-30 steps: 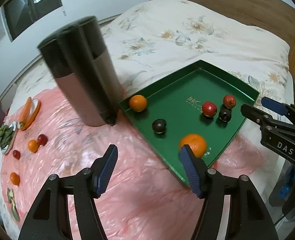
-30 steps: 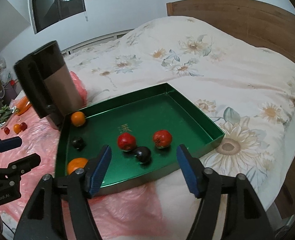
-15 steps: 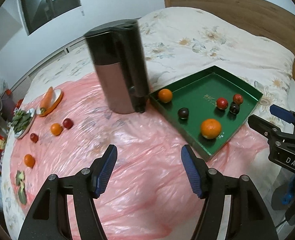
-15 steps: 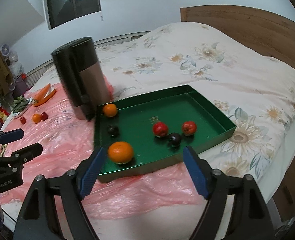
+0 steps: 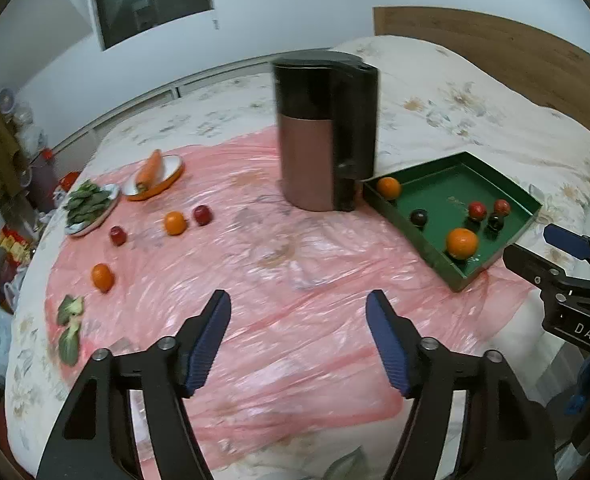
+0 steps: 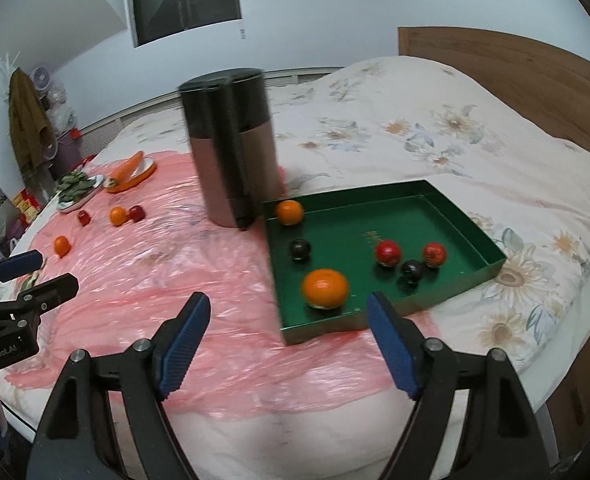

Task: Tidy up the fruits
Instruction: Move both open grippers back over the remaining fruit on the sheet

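the left gripper (image 5: 298, 338) hung over the pink plastic sheet (image 5: 255, 264) with its jaws apart and nothing between them; they had just been widening. the right gripper (image 6: 287, 338) was likewise spread and empty, near the green tray's (image 6: 461, 210) front wall. the tray held two oranges, two red fruits and two dark ones. beside the black canister (image 5: 325, 136), more fruit lay loose on the sheet, among them an orange (image 5: 174, 223).

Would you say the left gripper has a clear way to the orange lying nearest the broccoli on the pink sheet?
Probably yes. The left gripper is open and empty, and only bare pink sheet lies between it and that orange; the broccoli sits beside the orange, off the path.
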